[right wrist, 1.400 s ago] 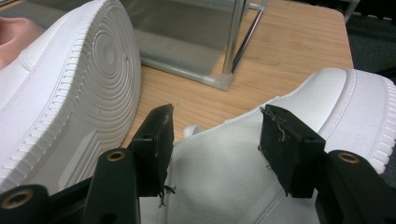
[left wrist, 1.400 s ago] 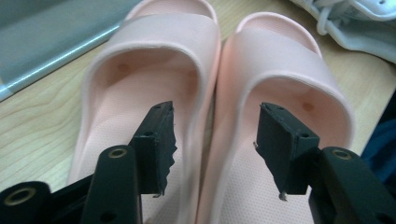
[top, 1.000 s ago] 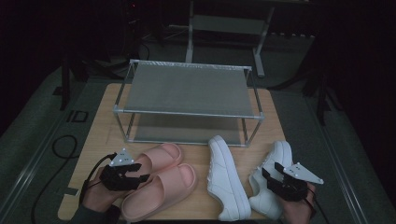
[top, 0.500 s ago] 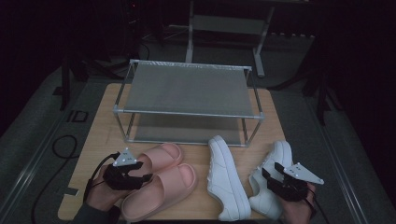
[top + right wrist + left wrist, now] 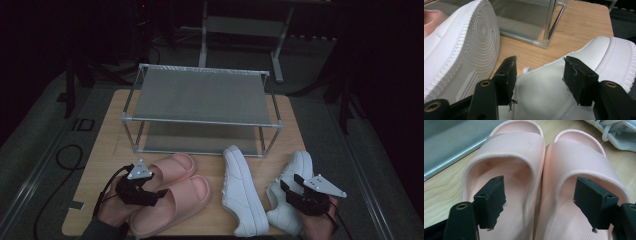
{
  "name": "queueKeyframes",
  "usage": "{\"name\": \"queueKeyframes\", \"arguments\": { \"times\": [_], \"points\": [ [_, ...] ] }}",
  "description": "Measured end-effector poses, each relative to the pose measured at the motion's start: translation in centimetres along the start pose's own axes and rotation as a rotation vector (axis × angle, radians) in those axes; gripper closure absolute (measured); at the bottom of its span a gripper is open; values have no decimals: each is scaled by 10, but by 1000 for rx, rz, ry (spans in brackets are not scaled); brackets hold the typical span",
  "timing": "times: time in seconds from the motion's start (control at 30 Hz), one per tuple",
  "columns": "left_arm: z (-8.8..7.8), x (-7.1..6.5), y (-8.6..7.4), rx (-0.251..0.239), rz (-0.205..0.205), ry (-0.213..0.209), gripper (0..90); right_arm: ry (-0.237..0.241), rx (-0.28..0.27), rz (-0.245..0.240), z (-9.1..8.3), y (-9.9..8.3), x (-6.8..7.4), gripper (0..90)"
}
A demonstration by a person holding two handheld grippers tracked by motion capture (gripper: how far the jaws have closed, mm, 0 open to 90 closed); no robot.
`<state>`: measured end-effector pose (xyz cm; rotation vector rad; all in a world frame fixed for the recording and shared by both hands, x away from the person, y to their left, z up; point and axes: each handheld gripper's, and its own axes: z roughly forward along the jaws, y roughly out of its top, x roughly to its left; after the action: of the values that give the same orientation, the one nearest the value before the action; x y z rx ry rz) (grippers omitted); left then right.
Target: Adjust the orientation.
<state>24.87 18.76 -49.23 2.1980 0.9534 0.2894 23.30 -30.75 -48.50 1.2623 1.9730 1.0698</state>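
The left claw, jaws just spread apart, straddles both pink foam slippers; one could be dragged. The right claw is held apart.

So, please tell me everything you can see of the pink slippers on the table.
The pink slippers are a matching pair of open-toe slides, each with one wide strap and a finely dotted footbed; they look like soft moulded foam. They lie flat and side by side, sides nearly touching, on the wooden table in front of the metal rack, toes toward it. The left gripper stands open, one jaw over each heel.
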Motion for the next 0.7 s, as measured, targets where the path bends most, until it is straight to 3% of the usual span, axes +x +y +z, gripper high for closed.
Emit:
{"name": "queueKeyframes", "arguments": {
  "times": [0.33,0.57,0.7],
  "points": [
    [9,-6,1,36,40,-19,244,1,-1,-1,0,0,0,431],
    [17,-6,2,50,69,-26,350,1,0,0,0,0,0,432],
    [22,-6,3,54,65,-50,407,2,-1,0,0,0,0,432]
  ]
}}
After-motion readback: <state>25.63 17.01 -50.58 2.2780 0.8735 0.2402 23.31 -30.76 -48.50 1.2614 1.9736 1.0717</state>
